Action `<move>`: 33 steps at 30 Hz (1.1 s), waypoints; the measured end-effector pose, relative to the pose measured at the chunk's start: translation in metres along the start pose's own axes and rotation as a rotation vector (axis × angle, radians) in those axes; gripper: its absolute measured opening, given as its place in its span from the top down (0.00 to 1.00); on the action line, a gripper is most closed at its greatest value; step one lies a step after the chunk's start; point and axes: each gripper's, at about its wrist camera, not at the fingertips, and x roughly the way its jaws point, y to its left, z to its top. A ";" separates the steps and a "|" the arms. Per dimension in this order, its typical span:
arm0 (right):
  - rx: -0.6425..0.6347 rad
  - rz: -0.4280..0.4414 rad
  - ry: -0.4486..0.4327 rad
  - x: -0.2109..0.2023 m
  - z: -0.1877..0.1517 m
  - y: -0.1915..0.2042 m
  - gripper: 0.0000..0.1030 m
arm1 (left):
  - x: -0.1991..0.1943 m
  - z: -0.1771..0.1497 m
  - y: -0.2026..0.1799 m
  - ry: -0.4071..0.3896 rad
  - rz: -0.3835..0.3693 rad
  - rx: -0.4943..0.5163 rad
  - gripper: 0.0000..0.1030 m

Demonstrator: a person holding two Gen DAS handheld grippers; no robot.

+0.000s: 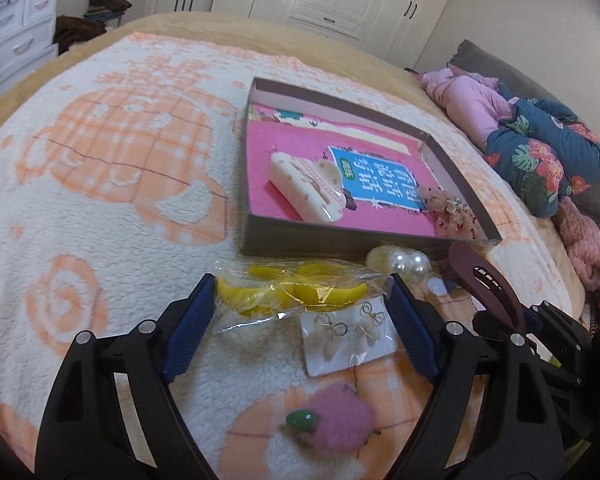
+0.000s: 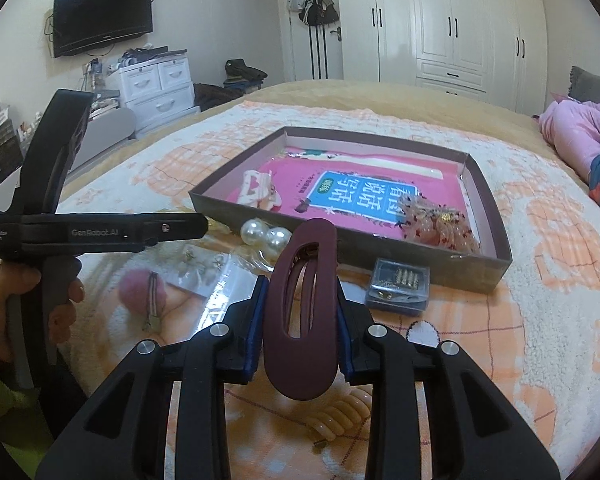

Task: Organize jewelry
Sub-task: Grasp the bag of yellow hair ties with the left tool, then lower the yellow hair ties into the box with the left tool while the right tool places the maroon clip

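A shallow brown box [image 1: 256, 236] [image 2: 440, 252] with a pink lining lies on the bed. It holds a cream hair claw [image 1: 304, 188] [image 2: 258, 190] and a pink sequined hair piece [image 1: 452, 210] [image 2: 440, 224]. My right gripper [image 2: 300, 308] is shut on a maroon hair clip [image 2: 302, 312] [image 1: 488, 284], held above the blanket in front of the box. My left gripper [image 1: 300, 308] is open over a clear bag of yellow pieces [image 1: 296, 288] and a card of earrings [image 1: 348, 336].
Loose on the blanket: pearl bobbles [image 1: 410, 262] [image 2: 266, 236], a pink fluffy hair clip [image 1: 332, 420] [image 2: 146, 292], a small clear box of pins [image 2: 398, 286], a beige comb clip [image 2: 340, 414]. Folded clothes [image 1: 532, 148] lie at the right.
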 end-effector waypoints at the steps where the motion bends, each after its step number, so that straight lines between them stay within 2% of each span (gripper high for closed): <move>1: -0.003 0.002 -0.004 -0.001 0.001 0.001 0.72 | -0.003 0.000 0.001 -0.009 0.005 0.002 0.27; 11: -0.025 0.009 -0.042 -0.010 0.013 0.012 0.72 | -0.033 0.000 0.006 -0.101 0.045 0.017 0.27; 17: -0.023 -0.008 -0.073 -0.014 0.022 0.009 0.72 | -0.042 0.006 0.001 -0.144 0.046 0.027 0.27; 33: 0.046 -0.082 -0.107 -0.018 0.033 -0.026 0.72 | -0.027 0.024 -0.034 -0.154 0.006 0.093 0.27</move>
